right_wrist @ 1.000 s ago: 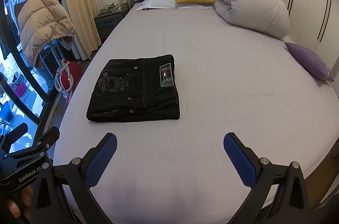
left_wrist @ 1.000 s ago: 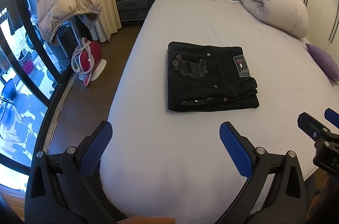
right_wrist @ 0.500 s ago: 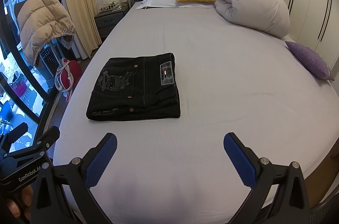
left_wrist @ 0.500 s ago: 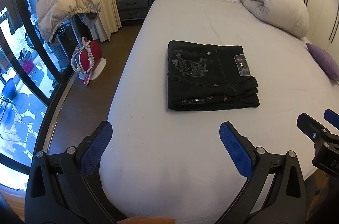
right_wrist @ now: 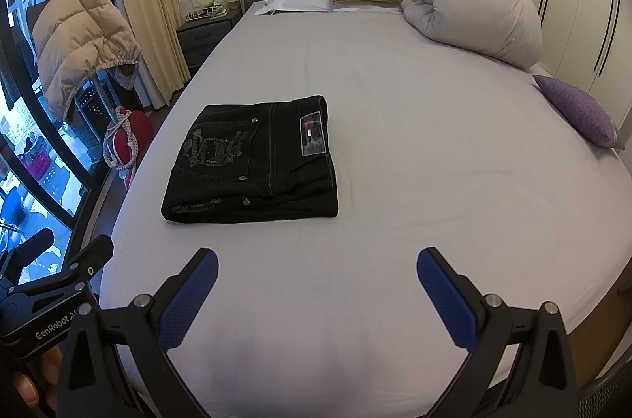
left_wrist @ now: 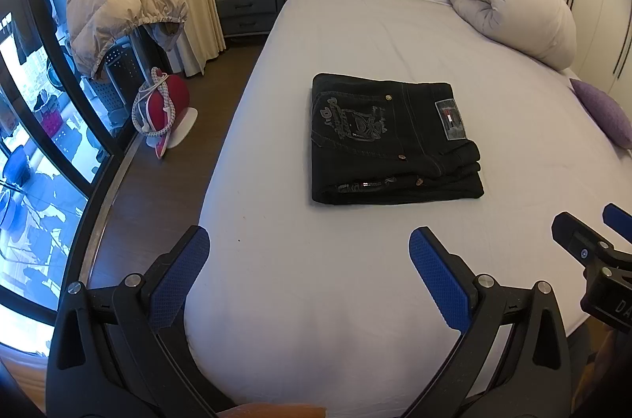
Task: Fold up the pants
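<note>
Two hand-held grippers spread wide and empty, left hand-held gripper (left_wrist: 308, 244), right hand-held gripper (right_wrist: 316, 266), black pants (right_wrist: 252, 161) folded flat on bed (right_wrist: 414, 141), ahead of both, untouched.

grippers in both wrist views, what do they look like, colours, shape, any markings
Both are alike: the left gripper and the right gripper each have a black frame forking into two curved arms with silver bolts at the joints, tipped by blue pads with a fine grid texture. Seen from the right wrist view, the left gripper's black body bears white lettering reading GenRobot. No cables or sleeves show.
</note>
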The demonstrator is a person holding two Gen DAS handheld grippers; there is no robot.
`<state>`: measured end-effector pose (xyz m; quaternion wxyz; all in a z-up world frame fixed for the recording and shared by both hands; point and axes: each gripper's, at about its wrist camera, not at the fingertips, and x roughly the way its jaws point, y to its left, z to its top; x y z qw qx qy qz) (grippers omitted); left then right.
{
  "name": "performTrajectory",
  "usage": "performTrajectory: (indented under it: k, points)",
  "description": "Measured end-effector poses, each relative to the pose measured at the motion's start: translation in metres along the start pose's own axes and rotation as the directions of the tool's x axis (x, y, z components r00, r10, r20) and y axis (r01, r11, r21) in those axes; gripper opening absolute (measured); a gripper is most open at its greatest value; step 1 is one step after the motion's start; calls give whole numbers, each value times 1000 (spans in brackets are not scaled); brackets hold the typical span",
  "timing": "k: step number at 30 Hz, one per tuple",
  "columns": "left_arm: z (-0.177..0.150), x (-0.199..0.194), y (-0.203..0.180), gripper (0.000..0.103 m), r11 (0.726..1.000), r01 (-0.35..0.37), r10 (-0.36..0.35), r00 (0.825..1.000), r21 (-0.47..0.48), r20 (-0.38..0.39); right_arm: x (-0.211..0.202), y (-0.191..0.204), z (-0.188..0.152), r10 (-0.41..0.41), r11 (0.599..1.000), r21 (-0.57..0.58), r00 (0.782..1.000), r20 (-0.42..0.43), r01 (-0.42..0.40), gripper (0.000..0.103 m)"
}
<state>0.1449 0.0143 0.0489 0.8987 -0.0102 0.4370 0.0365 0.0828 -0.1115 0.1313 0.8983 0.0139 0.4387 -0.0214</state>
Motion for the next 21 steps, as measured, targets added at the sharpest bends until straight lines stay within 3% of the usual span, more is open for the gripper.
performTrajectory:
  k: [21]
  points:
    - [-4,6,1,103,1000,-1,1,1000,-3,-9,5,-5,-4,10,1000,2,1000,-22,-10,103]
